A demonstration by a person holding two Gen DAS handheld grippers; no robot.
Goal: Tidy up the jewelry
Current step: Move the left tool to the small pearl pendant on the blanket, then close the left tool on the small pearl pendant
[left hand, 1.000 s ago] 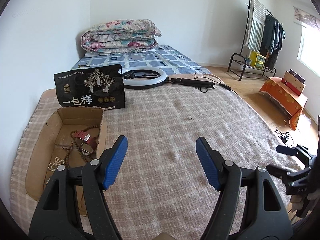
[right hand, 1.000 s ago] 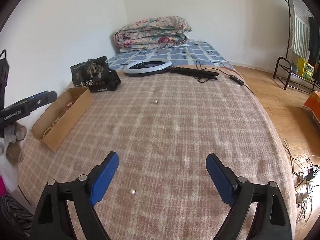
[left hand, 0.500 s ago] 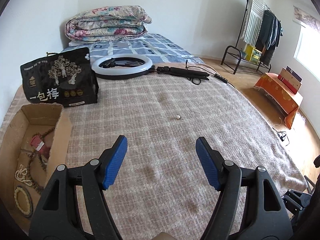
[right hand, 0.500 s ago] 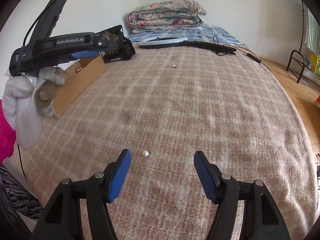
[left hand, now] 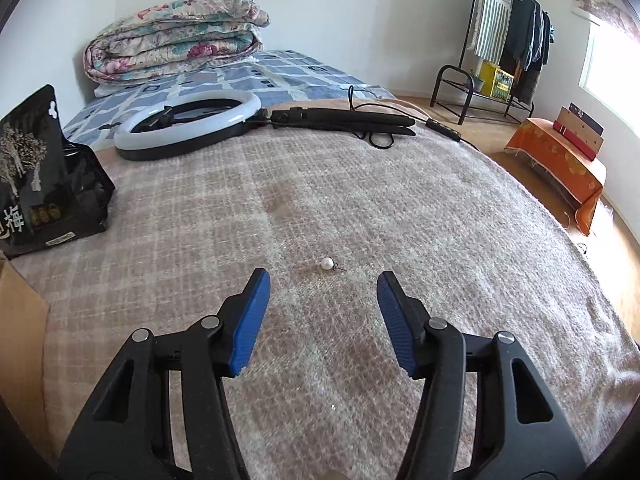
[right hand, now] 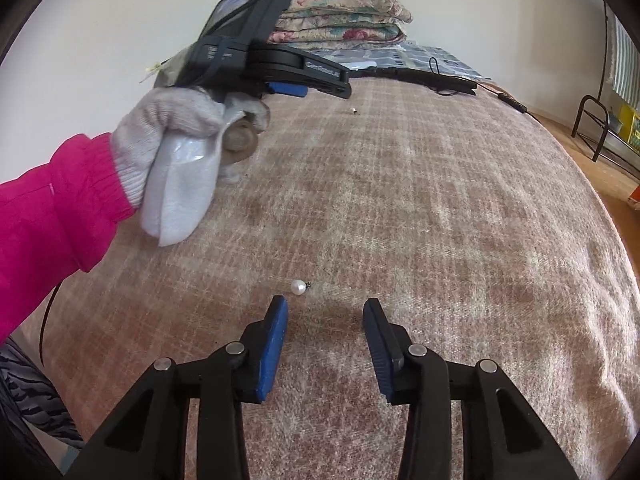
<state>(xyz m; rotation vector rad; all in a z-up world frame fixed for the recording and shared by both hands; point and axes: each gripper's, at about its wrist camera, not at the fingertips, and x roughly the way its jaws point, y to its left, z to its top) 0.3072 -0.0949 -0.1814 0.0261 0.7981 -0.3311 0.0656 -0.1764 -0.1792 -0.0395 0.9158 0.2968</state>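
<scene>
A white pearl earring [left hand: 327,264] lies on the plaid blanket [left hand: 360,208] just ahead of my open, empty left gripper [left hand: 323,280]. A second pearl earring [right hand: 298,287] lies just ahead of my open, empty right gripper [right hand: 325,306], slightly left of its centre. In the right wrist view the left gripper [right hand: 320,84] is held by a gloved hand above the blanket, near the far earring [right hand: 353,111]. The cardboard box edge [left hand: 16,320] shows at the far left of the left wrist view.
A black snack bag [left hand: 44,176] stands at the left. A ring light [left hand: 188,124] and its folded stand [left hand: 344,120] lie at the far end of the blanket. A folded quilt [left hand: 176,36] sits behind. The bed edge drops to the floor on the right.
Both grippers moved forward and down toward the blanket. Each pearl earring now sits close in front of a gripper. The box has slid almost out of the left view.
</scene>
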